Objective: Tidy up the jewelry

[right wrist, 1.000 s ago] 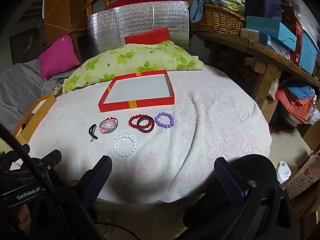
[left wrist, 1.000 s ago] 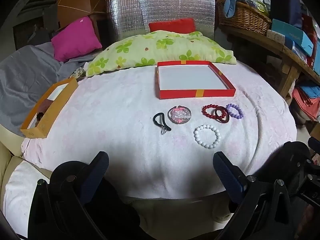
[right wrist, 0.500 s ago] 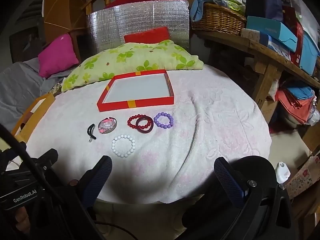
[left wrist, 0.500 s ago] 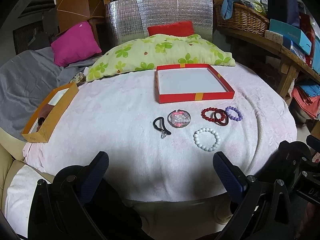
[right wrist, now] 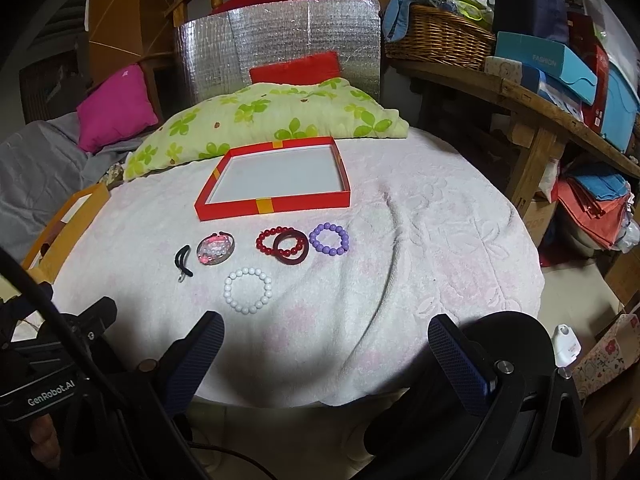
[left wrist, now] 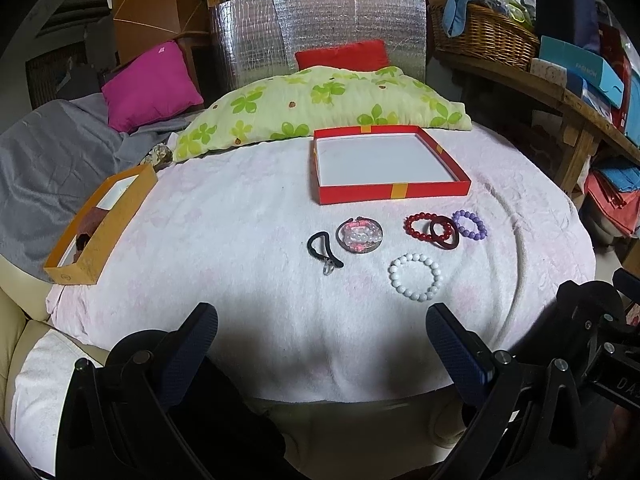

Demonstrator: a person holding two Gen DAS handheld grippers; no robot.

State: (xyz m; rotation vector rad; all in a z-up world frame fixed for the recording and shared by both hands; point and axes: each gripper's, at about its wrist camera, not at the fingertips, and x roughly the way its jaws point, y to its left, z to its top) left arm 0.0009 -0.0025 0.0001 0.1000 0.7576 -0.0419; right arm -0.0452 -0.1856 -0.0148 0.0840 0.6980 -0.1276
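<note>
Bracelets (left wrist: 416, 282) all lie loose beyond my wide, empty fingers (left wrist: 456, 344), the red box (left wrist: 394, 192) behind them unfilled, nothing sorted yet.

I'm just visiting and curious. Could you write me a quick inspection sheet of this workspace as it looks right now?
Surface: pale pink towel over a round table.
Job's things: red box, open, nothing inside; white bracelet, purple bracelet, red bead bracelet overlapped by dark red bangle, glassy bangle, black loop, all lying on the towel.
Clutter: orange box at the left edge.
Grippers: left gripper and right gripper both open, holding nothing.
Cables: black cable by the left gripper.
Surroundings: floral pillow, wicker basket.
</note>
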